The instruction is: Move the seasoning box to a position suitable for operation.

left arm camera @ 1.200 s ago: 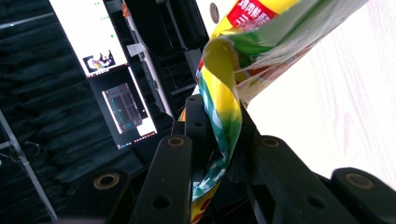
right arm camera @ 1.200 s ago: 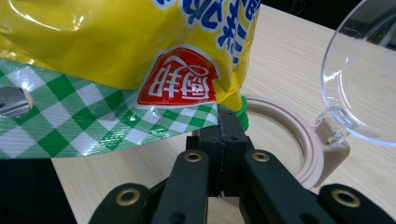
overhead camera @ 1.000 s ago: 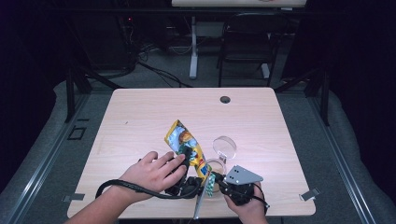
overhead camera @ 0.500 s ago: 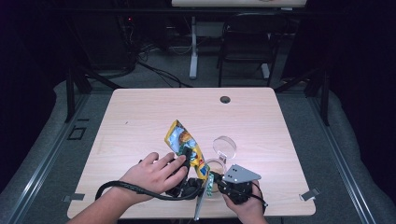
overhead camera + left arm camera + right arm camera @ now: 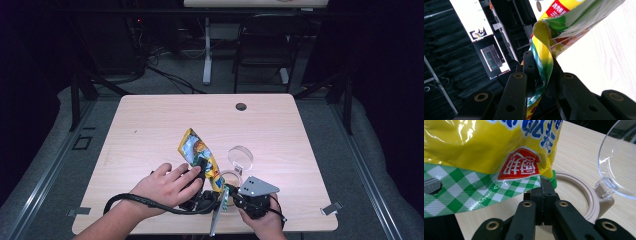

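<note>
High view, both grippers (image 5: 202, 167) (image 5: 231, 196) clamped on snack bag (image 5: 197, 150), unchanged vs 1 s ago, jar (image 5: 232, 177) beside.

Snack bag (image 5: 199, 156) top tipped slightly further left; left hand (image 5: 167, 186) shifted slightly right.

The glossy yellow foil snack bag (image 5: 199, 157) with a green-checked sealed edge hangs lifted and crumpled, pinched between both tools' jaws along that edge.

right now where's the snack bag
In the high view the snack bag is at the table's near middle, gripped by both the left gripper and right gripper, just left of the container with its clear lid open.
</note>
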Demonstrator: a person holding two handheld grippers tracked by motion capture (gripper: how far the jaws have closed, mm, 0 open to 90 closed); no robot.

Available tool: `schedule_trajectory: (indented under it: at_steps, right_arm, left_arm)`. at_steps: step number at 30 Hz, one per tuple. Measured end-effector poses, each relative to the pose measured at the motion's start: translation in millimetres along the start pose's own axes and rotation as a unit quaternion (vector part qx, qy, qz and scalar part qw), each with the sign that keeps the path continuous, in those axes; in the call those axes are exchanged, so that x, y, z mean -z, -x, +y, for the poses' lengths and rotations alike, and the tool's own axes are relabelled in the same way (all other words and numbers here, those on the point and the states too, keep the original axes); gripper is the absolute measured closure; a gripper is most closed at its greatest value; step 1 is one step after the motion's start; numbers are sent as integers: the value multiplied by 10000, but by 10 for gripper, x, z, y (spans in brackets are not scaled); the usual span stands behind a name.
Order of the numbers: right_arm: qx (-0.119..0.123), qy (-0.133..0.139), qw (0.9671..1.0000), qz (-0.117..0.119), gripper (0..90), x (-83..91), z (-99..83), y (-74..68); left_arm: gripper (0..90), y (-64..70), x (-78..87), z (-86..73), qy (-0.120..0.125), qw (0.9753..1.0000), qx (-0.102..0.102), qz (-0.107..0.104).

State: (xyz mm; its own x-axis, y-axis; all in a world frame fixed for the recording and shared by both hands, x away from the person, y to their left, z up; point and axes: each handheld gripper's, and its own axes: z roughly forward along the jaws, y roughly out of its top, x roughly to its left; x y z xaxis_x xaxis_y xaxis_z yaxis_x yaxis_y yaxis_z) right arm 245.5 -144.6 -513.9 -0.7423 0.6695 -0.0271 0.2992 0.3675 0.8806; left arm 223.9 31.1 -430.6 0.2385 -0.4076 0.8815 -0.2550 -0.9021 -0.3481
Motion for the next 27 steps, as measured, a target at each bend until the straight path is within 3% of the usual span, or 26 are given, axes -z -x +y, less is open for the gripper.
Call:
schedule_trajectory:
  at_steps: [5, 9, 10, 16, 17, 20, 27]
  right_arm:
    - [-60, 50, 10000, 26, 900, 4, 2, 8]
    - [-81, 15, 10000, 30, 900, 10, 1, 18]
    - [-96, 13, 9999, 51, 900, 11, 2, 21]
    - [-123, 62, 9999, 58, 900, 22, 10, 28]
    - [-141, 64, 9999, 64, 900, 27, 11, 30]
    - [-167, 41, 9998, 44, 900, 32, 7, 42]
    - [-264, 97, 9996, 97, 900, 46, 8, 57]
  left_arm:
    - [828, -7, -11, -6, 13, 9999, 86, -73]
    - [830, -6, -14, -1, 8, 10000, 64, -30]
    - [829, -22, -13, 3, 7, 10000, -33, 15]
    - [830, -51, -4, 1, 12, 10000, -35, 15]
    - [830, -42, -8, 0, 17, 10000, 45, -18]
    - [831, -50, -10, 18, 15, 10000, -62, 17]
    - [830, -66, -9, 13, 9, 10000, -1, -15]
